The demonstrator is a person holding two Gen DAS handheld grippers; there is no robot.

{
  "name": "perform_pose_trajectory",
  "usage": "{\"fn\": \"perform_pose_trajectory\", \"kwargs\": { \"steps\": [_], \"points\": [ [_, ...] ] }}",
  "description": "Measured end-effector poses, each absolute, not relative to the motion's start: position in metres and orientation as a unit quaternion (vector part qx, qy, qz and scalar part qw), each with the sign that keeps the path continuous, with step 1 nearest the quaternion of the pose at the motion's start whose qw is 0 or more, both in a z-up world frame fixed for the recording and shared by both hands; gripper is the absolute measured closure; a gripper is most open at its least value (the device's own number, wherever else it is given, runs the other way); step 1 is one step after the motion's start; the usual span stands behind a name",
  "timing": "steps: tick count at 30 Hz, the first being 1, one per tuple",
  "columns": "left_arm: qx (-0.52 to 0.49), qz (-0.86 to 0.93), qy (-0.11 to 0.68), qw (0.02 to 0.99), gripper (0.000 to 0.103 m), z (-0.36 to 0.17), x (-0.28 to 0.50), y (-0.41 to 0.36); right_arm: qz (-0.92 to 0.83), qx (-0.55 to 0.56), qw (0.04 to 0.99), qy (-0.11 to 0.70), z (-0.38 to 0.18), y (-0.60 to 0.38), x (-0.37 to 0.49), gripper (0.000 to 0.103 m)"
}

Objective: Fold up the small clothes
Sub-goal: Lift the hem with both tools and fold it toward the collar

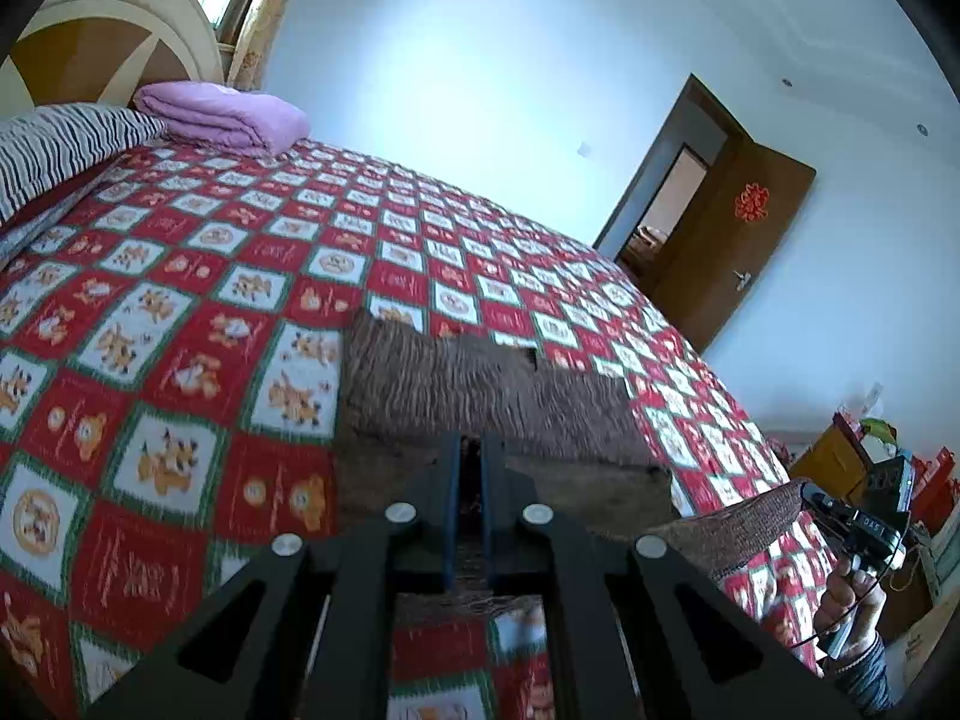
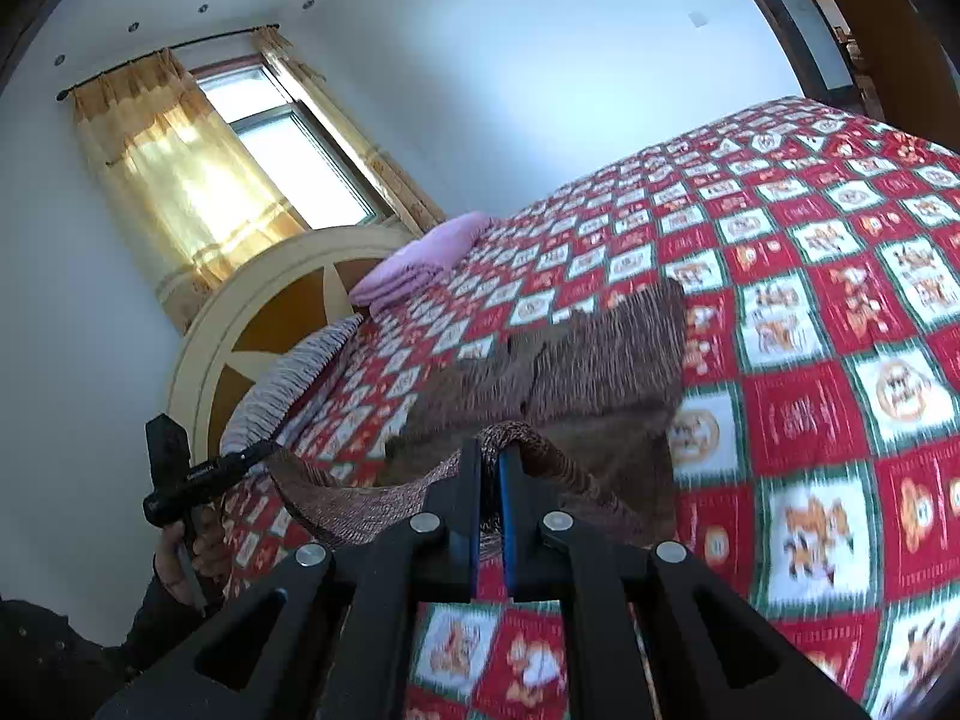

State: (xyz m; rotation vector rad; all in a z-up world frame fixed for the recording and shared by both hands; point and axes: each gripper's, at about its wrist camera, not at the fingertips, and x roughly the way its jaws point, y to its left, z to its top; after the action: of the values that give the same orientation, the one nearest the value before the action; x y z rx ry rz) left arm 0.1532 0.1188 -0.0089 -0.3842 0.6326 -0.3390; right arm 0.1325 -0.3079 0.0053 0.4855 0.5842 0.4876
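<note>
- One brown knit garment lies on the bed, near the bed's near edge and well away from the headboard; its far part rests flat on the checked cover while its near edge is lifted off it.
- The left gripper has its fingers pressed together on the garment's near edge, with brown knit showing in the narrow slot between them.
- The right gripper is likewise pinching that near edge at another spot; a fold of the knit loops over its fingertips.
- Between the two holds the cloth sags in a curved band, so it reads as soft, limp and light; it should drape and crease wherever it is laid, not keep a shape.
- The loose, ribbed knit looks grippy rather than slippery, though it may stretch if the two holds are drawn hard apart.
- Best holds, as I judge it, are the hem corners or the edge just beside them, so the lifted edge stays straight when carried over the flat part.
- Count: one brown garment, two grippers, one folded lilac blanket and one striped pillow by the headboard end.
- No second small garment shows in either view.
</note>
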Motion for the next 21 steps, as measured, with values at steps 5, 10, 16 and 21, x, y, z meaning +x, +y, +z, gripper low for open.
{"fn": "perform_pose_trajectory", "kwargs": {
  "steps": [5,10,16,21],
  "points": [
    [-0.19,-0.154,0.297,0.923,0.097,-0.004,0.179,0.121,0.236,0.237,0.901,0.278,0.014,-0.307,0.167,0.098],
    [-0.188,-0.143,0.293,0.926,0.097,-0.003,0.204,0.122,0.228,0.234,0.903,0.28,0.014,-0.308,0.199,0.098],
    [-0.185,-0.134,0.297,0.927,0.097,-0.008,0.236,0.122,0.217,0.243,0.901,0.286,0.011,-0.313,0.231,0.098],
    [-0.179,-0.128,0.302,0.928,0.097,-0.011,0.263,0.116,0.209,0.244,0.9,0.294,0.007,-0.315,0.259,0.098]
  ]
}}
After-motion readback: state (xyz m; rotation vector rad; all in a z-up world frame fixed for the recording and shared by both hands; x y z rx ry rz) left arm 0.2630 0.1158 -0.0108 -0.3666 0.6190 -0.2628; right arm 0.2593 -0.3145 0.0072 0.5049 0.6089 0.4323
